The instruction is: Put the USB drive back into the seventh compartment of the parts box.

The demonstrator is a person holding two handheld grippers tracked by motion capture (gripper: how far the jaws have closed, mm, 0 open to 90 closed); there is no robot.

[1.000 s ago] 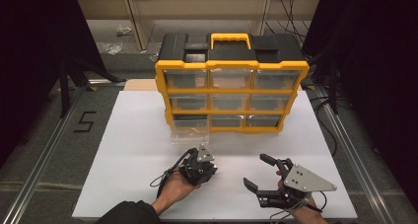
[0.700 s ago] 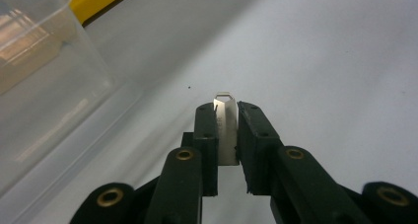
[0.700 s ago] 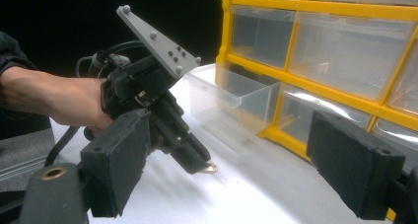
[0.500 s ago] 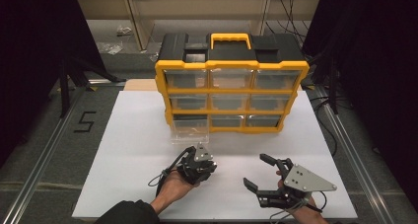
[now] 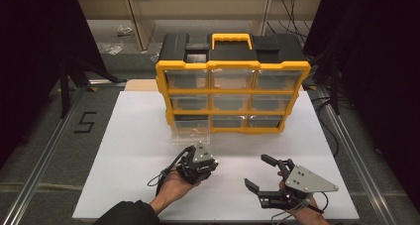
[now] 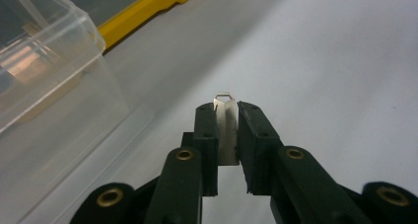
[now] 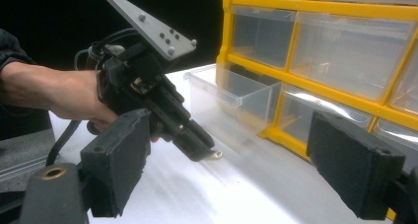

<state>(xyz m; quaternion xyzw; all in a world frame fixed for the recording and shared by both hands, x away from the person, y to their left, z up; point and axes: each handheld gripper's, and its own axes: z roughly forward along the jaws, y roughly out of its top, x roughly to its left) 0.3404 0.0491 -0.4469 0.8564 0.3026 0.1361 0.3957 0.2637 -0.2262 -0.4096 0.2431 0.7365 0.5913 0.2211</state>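
Note:
My left gripper [image 5: 199, 159] hovers low over the white table [image 5: 124, 150], just in front of a clear plastic drawer [image 5: 190, 131] pulled out of the organizer's bottom left slot. It is shut on a small thin metal piece [image 6: 226, 130], whose notched tip pokes out past the gripper [image 6: 226, 110]. The right gripper view shows this left gripper [image 7: 209, 152] tilted down, with the metal tip [image 7: 217, 155] near the table surface beside the drawer [image 7: 231, 93]. My right gripper [image 5: 258, 173] rests at the front right, open wide and holding nothing [image 7: 236, 165].
A yellow and black drawer organizer [image 5: 233, 66] with clear drawers stands at the back middle of the table. The pulled-out drawer [image 6: 49, 110] looks empty near its front. Metal rails and dark floor flank the table, and a "5" mark [image 5: 85, 122] lies on the left.
The left gripper has shifted very slightly left and forward with the metal piece. The right gripper has not moved.

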